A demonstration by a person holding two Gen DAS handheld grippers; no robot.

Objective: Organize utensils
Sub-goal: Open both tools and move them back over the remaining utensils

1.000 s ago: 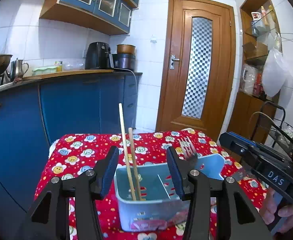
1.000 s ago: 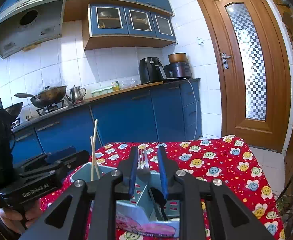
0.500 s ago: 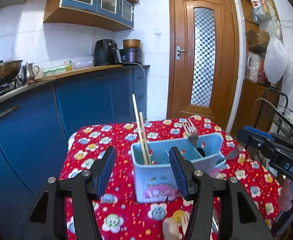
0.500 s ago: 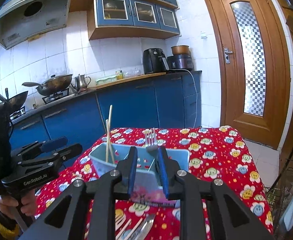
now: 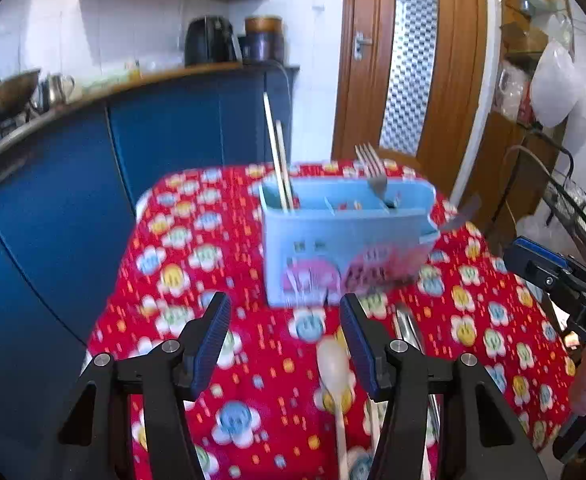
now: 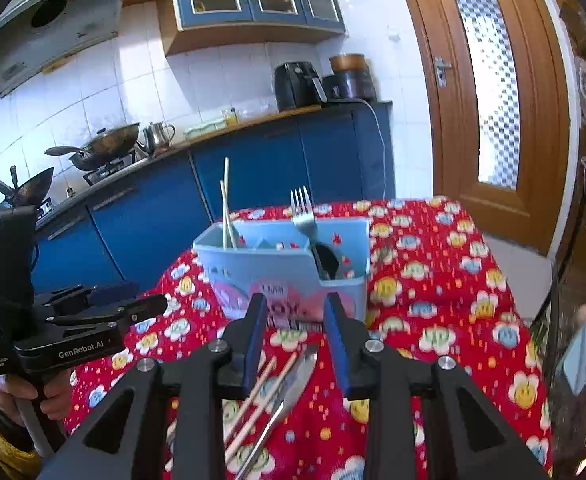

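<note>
A light blue utensil caddy [image 5: 345,240] [image 6: 285,264] stands on the red flowered tablecloth. It holds two chopsticks [image 5: 279,160] [image 6: 226,208] at its left end, and a fork [image 5: 371,168] [image 6: 303,216] and a dark spoon [image 6: 327,258] at its right end. My left gripper [image 5: 285,340] is open and empty, back from the caddy. A pale spoon [image 5: 335,372] lies on the cloth by its right finger. My right gripper [image 6: 295,344] is open and empty, over loose chopsticks [image 6: 263,392] and a knife [image 6: 293,388] lying on the cloth.
The table [image 5: 165,300] drops off at its left edge next to blue kitchen cabinets [image 5: 53,208]. A wooden door [image 6: 489,92] is at the right. A wire rack [image 5: 581,216] stands at the right. Metal utensils [image 5: 407,328] lie right of the left gripper.
Both grippers have pulled back from the caddy and dropped lower. The right gripper let go of the fork, which now stands in the caddy, and its jaws have opened.
</note>
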